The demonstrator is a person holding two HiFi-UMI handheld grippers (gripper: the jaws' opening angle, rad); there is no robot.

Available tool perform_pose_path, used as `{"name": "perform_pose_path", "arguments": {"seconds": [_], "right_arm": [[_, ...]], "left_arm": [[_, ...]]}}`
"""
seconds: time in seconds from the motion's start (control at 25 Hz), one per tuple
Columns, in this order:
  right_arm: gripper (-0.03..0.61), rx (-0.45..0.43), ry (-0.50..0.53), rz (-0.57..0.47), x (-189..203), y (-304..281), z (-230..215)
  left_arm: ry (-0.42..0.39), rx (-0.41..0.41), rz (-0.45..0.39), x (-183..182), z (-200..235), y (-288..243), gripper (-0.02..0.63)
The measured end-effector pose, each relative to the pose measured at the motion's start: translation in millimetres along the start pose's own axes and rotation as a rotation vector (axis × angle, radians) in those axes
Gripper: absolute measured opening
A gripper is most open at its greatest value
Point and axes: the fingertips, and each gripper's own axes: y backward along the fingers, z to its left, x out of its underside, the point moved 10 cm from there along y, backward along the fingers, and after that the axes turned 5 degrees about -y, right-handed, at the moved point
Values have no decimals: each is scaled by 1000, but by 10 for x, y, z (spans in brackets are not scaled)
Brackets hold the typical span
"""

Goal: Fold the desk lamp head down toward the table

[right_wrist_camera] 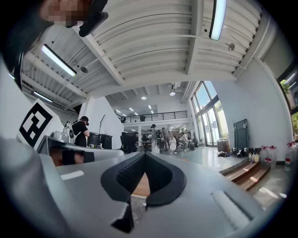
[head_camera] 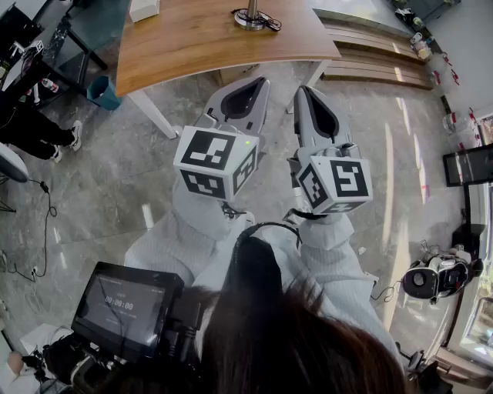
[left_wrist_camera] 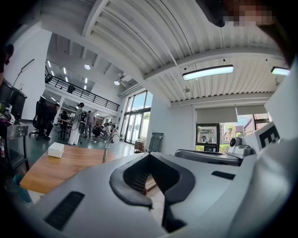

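The desk lamp (head_camera: 251,18) stands on the wooden table (head_camera: 192,46) near its far edge, with a round metal base, a thin stem and a dark cable coiled beside it. In the left gripper view the lamp (left_wrist_camera: 106,149) shows as a slim upright pole; in the right gripper view the lamp (right_wrist_camera: 172,148) has a small round pale head. My left gripper (head_camera: 259,81) and right gripper (head_camera: 301,91) are held side by side over the floor, short of the table's near edge. Both are shut with nothing between their jaws, as their own views show (left_wrist_camera: 150,156) (right_wrist_camera: 145,156).
A white box (head_camera: 144,8) lies on the table's left part. A teal bin (head_camera: 102,92) stands by the table leg on the floor. Wooden steps (head_camera: 370,61) run right of the table. Several people stand far off (left_wrist_camera: 74,125). A screen (head_camera: 123,308) hangs in front of the person's body.
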Motion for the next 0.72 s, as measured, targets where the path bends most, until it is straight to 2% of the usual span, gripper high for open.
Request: {"name": "perform_pose_path", "arguments": {"seconds": [0.44,0.72], "right_arm": [[2,-22,-8,-12,1,-2,-96],[2,-42,-12,8,55,-34,-306]], "left_arm": [[-5,-23,-7,10,-28,-76,-3],[-1,-44,22,127,5,-244,-3]]}}
